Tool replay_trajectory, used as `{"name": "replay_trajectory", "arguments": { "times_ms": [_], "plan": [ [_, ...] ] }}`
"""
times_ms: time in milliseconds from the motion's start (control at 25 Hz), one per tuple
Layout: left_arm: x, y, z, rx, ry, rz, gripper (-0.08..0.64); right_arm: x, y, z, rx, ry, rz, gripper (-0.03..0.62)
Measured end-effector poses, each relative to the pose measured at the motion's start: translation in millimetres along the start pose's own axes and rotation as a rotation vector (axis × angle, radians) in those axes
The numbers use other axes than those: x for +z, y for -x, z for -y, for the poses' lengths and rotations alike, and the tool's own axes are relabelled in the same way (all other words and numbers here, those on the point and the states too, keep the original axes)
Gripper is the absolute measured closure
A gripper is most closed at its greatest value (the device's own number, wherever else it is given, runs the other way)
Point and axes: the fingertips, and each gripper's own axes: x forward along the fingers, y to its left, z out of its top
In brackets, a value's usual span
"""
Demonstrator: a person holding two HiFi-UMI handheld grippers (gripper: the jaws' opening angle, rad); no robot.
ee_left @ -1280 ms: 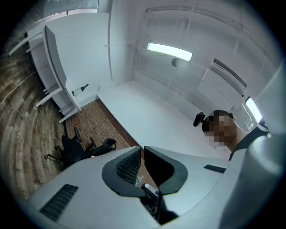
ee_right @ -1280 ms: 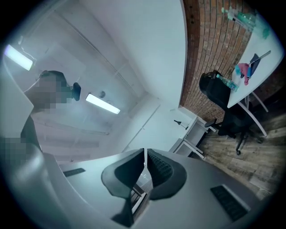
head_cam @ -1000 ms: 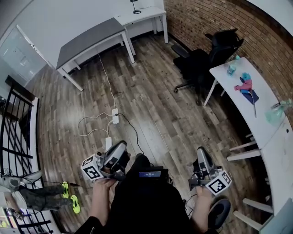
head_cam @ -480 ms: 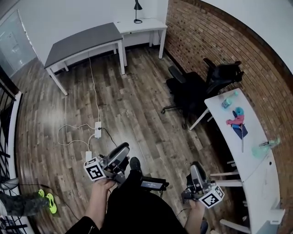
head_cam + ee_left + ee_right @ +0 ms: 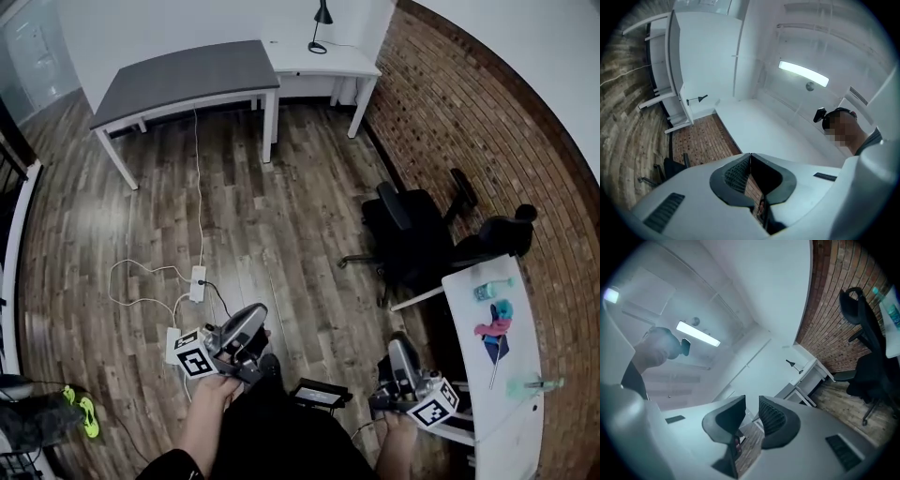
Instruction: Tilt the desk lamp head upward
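Observation:
The black desk lamp [image 5: 321, 23] stands on the white desk [image 5: 330, 64] at the far wall, well beyond both grippers. It shows small and distant in the left gripper view [image 5: 697, 99] and the right gripper view [image 5: 791, 364]. My left gripper [image 5: 251, 319] is held low in front of the body, shut with nothing in it; its pads meet [image 5: 750, 158]. My right gripper [image 5: 397, 347] hangs low at the right. Its jaws have just been opening and stand apart [image 5: 751, 408] with nothing between them.
A grey table [image 5: 178, 80] adjoins the white desk. A power strip [image 5: 197, 281] and loose cables lie on the wood floor ahead. Two black office chairs [image 5: 412, 234] stand by the brick wall [image 5: 450, 122]. A white curved table [image 5: 469, 375] with small items is at the right.
The view has advanced across the room: lamp and desks now look larger and nearer, the chairs have slid to the right. Both grippers stay low by the body.

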Motion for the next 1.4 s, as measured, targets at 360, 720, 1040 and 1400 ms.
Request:
{"name": "replay_trajectory", "arguments": {
  "times_ms": [360,720,1040,1400],
  "plan": [
    [68,-47,-51,0.075,-0.042,0.004,0.544,20,-112,49,0.032,-0.038,0.001,0.502],
    [118,-85,-121,0.165,-0.062,0.05,0.545,22,-209,127,0.093,-0.105,-0.049,0.502],
    [190,-180,-180,0.243,-0.143,0.069,0.545,71,-327,207,0.169,-0.181,-0.064,0.502],
    [241,-274,-237,0.341,-0.179,0.099,0.543,112,-367,287,0.132,-0.25,-0.034,0.502]
  ]
}}
